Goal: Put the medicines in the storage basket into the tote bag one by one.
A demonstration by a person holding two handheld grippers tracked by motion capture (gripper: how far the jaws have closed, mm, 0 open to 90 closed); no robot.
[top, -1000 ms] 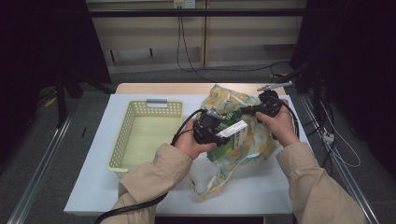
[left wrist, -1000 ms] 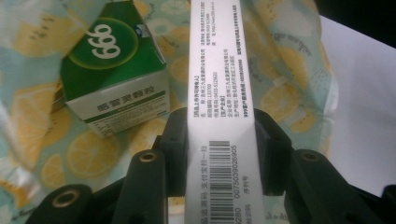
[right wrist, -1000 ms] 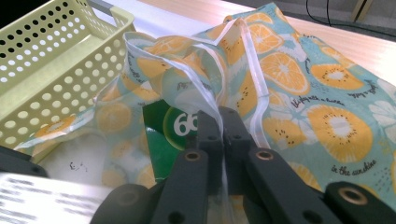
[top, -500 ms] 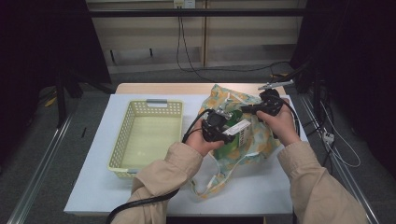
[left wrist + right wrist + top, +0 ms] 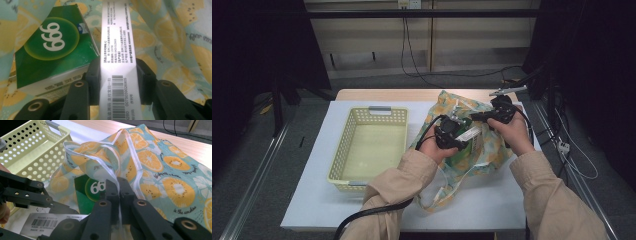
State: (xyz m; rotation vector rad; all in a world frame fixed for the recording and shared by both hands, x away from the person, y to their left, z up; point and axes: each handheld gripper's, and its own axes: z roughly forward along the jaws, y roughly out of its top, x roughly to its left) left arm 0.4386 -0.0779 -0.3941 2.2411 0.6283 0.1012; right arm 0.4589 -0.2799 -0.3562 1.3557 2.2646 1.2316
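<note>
Your left claw (image 5: 117, 82) was clamped on a long white carton (image 5: 118, 50) printed with a barcode and small text, its two jaws pressed against the carton's opposite long sides. In the high view that carton (image 5: 468, 134) sat at the mouth of the fruit-print bag (image 5: 492, 150), angled toward your right hand, with your left claw (image 5: 451, 136) just behind it. Beside the white carton, inside the bag, lay a green box marked 666 (image 5: 50, 55), tilted, with the bag's orange-slice fabric all around it.

Your right claw (image 5: 119, 192) was closed on the bag's translucent rim (image 5: 125, 157), pinching the fabric between its jaws and holding the opening lifted. From that claw's view the green box (image 5: 87, 192) showed under the raised rim, and the white carton (image 5: 47, 222) lay lower left, held by the other claw.

The bag rested on the white surface (image 5: 312, 200), right of the pale yellow basket (image 5: 343, 150), which stood close to the bag.
</note>
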